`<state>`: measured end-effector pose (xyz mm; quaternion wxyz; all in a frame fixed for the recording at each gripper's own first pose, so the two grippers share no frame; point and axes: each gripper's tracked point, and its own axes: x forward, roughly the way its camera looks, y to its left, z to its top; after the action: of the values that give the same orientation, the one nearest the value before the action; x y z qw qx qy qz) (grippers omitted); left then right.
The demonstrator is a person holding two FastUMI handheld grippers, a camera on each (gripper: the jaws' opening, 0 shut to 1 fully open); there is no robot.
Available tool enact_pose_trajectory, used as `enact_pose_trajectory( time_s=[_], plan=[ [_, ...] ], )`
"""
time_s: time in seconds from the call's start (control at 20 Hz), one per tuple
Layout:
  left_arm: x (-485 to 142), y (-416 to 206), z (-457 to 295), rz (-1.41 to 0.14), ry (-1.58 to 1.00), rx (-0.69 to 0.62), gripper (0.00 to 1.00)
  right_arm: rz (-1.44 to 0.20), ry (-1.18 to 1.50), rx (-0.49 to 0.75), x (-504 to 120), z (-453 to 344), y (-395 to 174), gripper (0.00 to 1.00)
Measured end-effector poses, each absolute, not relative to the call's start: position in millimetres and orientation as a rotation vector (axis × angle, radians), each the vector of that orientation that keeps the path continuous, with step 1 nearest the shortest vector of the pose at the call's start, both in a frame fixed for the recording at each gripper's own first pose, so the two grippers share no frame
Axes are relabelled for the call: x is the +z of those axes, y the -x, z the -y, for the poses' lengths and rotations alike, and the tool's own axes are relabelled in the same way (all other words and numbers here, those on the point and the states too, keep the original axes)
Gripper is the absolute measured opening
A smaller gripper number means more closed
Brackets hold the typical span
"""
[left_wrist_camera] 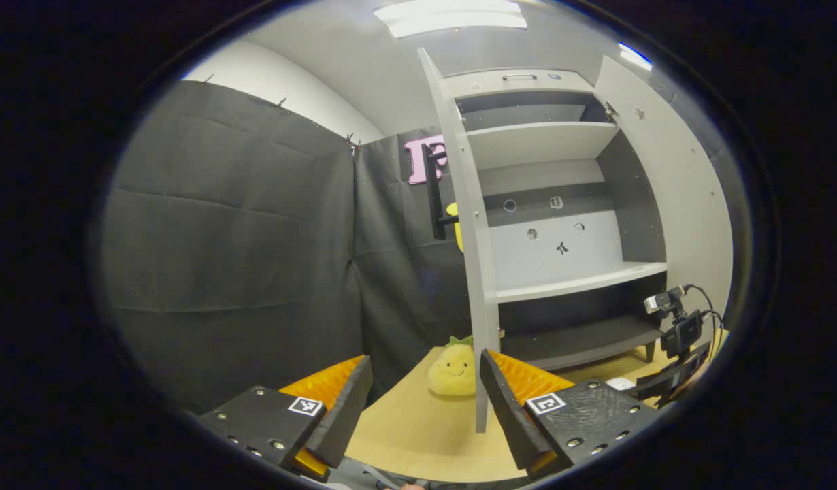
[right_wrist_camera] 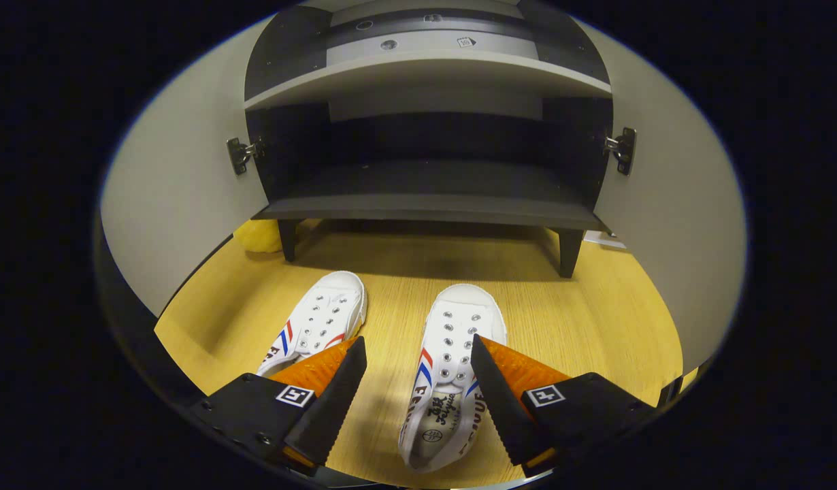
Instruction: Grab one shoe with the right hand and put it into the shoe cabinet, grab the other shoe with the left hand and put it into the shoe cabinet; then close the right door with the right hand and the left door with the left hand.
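Bright overhead light, heavy fisheye bending

Glare from ceiling panel [left_wrist_camera: 451, 16] at 12 o'clock; shoe cabinet [right_wrist_camera: 429, 173] interior dim, casting soft shadow onto floor [right_wrist_camera: 595, 320]; sharp throughout, edges curved.

L view: left of cabinet [left_wrist_camera: 554, 224], looking up. R view: low, near, facing bottom shelf [right_wrist_camera: 432, 204].

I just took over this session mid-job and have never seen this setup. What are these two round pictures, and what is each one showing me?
A person holds a two-finger gripper in each hand; a fisheye camera rides on each.

Left gripper view: the left gripper, fingers apart and holding nothing, faces the open shoe cabinet, its shelves bare. A yellow plush toy sits by the left door. The other gripper shows low at right.

Right gripper view: the right gripper, open, hangs over the wooden surface. Two white sneakers lie there; the right sneaker sits between its fingers, not yet gripped, the left sneaker beside it. The bottom shelf ahead has nothing on it.
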<state>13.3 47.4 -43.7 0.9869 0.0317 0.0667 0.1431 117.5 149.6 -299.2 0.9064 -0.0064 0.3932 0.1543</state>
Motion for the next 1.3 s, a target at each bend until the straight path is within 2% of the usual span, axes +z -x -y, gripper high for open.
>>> enact_pose_trajectory(
  time_s=[0.25, 0.35, 0.4, 0.5, 0.55, 0.6, 0.65, 0.75, 0.8, 0.95, 1.05, 1.15, 1.2, 1.3],
  plan=[
    [-48.9, -12.9, -48.0, -0.147, -0.067, 0.306, 0.99, -0.911, -0.016, 0.327, -327.4, -157.3, -111.5, 0.95],
    [-46.9, -10.7, -49.0, -0.145, -0.072, 0.310, 0.99, -0.927, -0.016, 0.323, -331.7, -159.0, -113.2, 0.86],
    [-46.3, -11.0, -49.3, -0.144, -0.073, 0.310, 0.99, -0.933, -0.014, 0.321, -333.5, -160.1, -114.8, 0.89],
    [-45.6, -10.6, -49.3, -0.143, -0.077, 0.309, 0.99, -0.954, 0.022, 0.290, -348.2, -155.8, -120.1, 0.84],
    [-44.4, -10.6, -49.7, -0.142, -0.078, 0.309, 0.99, -0.956, 0.037, 0.259, -345.1, -149.2, -120.4, 0.72],
    [-42.9, -10.6, -50.4, -0.142, -0.080, 0.310, 0.92, -0.955, 0.037, 0.236, -346.7, -146.9, -124.3, 0.48],
    [-43.1, -9.9, -50.1, -0.141, -0.082, 0.311, 0.92, -0.966, 0.033, 0.230, -348.4, -147.7, -123.6, 0.36],
    [-42.0, -9.1, -49.6, -0.136, -0.083, 0.311, 0.92, -0.971, 0.047, 0.216, -354.9, -142.8, -131.0, 0.37],
    [-41.7, -9.6, -49.1, -0.133, -0.083, 0.308, 0.92, -0.978, 0.026, 0.211, -343.9, -144.0, -122.7, 0.26],
    [-41.0, -10.2, -48.6, -0.131, -0.084, 0.300, 0.92, -0.973, -0.003, 0.194, -345.1, -143.0, -125.6, 0.02],
    [-40.0, -10.9, -47.8, -0.126, -0.086, 0.291, 0.92, -0.963, -0.004, 0.208, -340.3, -141.4, -124.0, 0.00],
    [-39.3, -12.9, -45.8, -0.118, -0.086, 0.276, 0.92, -0.940, -0.015, 0.201, -335.4, -138.8, -124.3, 0.06],
    [-39.3, -14.5, -44.4, -0.116, -0.083, 0.265, 0.99, -0.933, -0.017, 0.195, -334.0, -136.9, -123.3, 0.02],
    [-38.3, -15.9, -37.9, -0.112, -0.074, 0.243, 0.99, -0.923, -0.034, 0.193, -325.8, -132.7, -123.2, 0.02]
  ],
)
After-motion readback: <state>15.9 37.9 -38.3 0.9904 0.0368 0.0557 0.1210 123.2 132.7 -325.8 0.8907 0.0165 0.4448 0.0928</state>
